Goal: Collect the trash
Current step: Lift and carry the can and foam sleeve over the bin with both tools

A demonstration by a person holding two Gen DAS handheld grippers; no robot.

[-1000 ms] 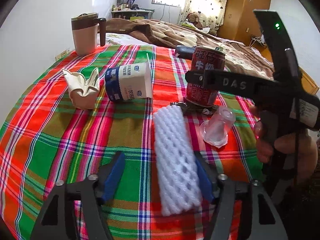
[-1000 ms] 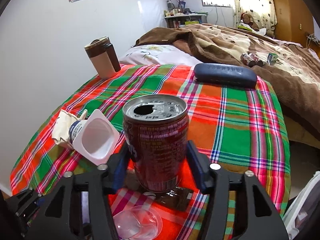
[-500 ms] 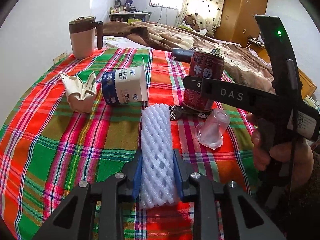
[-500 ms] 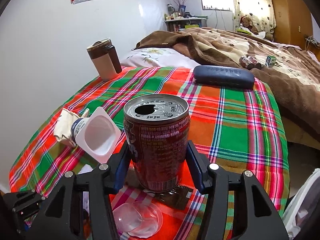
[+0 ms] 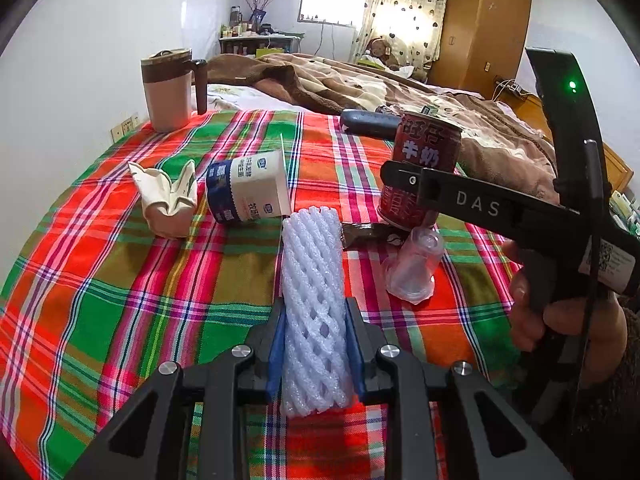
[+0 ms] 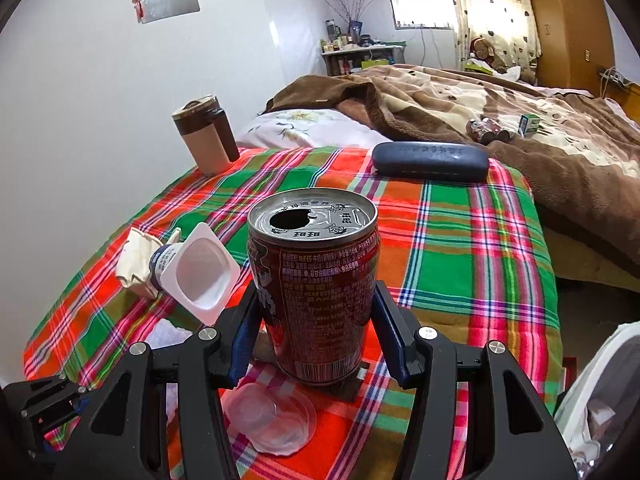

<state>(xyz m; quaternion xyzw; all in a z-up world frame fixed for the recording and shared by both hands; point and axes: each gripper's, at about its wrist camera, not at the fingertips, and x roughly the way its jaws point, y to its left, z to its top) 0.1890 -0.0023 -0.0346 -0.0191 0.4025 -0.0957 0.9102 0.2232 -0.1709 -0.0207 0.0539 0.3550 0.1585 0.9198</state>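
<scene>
Foam net (image 5: 313, 304) between left jaws

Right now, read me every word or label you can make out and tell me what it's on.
"DAS": on the black bar of the right gripper.
"牛奶": large characters on the red can.
Red can back panel and barcode: too small to read.
Yogurt cup blue label: too blurred to read.
QR sticker on the gripper handle: unreadable.

White foam net (image 5: 313, 280), dark-red can (image 6: 316, 284), red/green plaid cloth (image 5: 120, 280), blue tong pads (image 5: 277, 344)
</scene>
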